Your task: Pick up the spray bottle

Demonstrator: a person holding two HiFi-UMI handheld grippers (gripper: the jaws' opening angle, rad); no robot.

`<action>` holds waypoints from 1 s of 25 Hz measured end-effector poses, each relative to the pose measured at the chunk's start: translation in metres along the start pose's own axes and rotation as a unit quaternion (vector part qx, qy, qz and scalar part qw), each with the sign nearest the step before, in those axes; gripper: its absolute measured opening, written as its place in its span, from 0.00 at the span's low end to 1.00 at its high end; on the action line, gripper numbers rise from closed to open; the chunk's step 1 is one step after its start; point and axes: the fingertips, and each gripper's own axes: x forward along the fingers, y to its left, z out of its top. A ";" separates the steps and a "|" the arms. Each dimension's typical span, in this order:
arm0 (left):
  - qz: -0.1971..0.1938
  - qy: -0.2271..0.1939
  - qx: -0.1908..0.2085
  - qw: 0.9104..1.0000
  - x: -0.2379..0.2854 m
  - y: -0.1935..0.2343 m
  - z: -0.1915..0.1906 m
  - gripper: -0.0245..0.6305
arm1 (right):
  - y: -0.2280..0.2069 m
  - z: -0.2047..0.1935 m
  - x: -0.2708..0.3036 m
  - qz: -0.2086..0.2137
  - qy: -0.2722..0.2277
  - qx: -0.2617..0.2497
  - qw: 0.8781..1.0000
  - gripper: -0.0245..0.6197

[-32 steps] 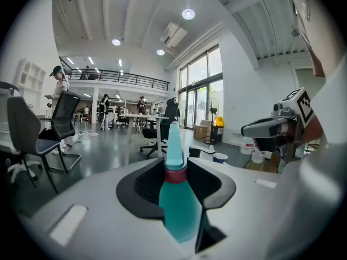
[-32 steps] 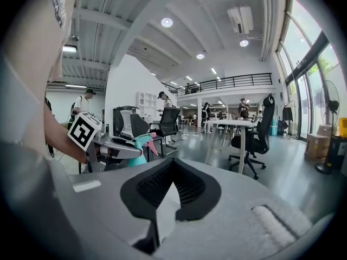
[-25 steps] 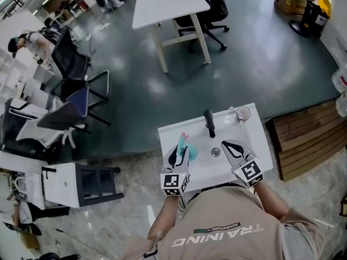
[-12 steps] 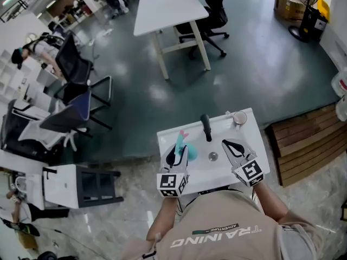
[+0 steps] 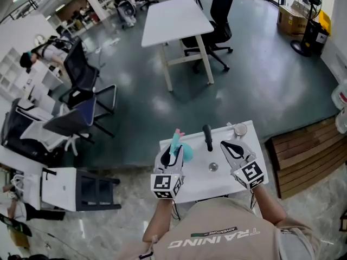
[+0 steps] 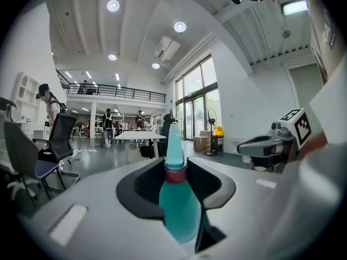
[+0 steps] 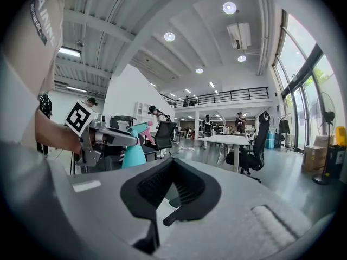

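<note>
My left gripper [image 5: 173, 149] is shut on the teal spray bottle [image 5: 182, 149], which has a pink trigger and hangs above the left part of the white washbasin [image 5: 217, 180]. In the left gripper view the bottle [image 6: 179, 210] stands upright between the black pads, its neck ringed in red. My right gripper [image 5: 226, 144] hovers over the basin's right side, shut with nothing in it. In the right gripper view the right gripper [image 7: 172, 164] is bare, and the left gripper [image 7: 116, 137] with the bottle [image 7: 133, 155] shows at the left.
A black faucet [image 5: 207, 137], a drain [image 5: 213, 167] and a small cup [image 5: 240, 129] are on the basin. A wooden pallet [image 5: 309, 150] lies to the right, office chairs [image 5: 76, 118] and a white cabinet [image 5: 70, 188] to the left, a white table [image 5: 173, 20] beyond.
Both grippers have risen above the basin, and the spray bottle has gone up with the left one. The right jaws stay bare.
</note>
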 end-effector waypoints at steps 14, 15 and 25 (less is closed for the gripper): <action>-0.007 -0.011 0.000 1.000 0.002 0.002 0.020 0.26 | -0.008 0.022 0.003 -0.011 -0.011 -0.010 1.000 0.04; -0.007 -0.011 0.000 1.000 0.003 0.002 0.019 0.26 | -0.009 0.023 0.003 -0.012 -0.012 -0.010 1.000 0.04; -0.002 -0.003 -0.003 1.000 -0.005 0.005 0.010 0.26 | -0.007 0.021 0.005 -0.014 -0.007 -0.009 1.000 0.04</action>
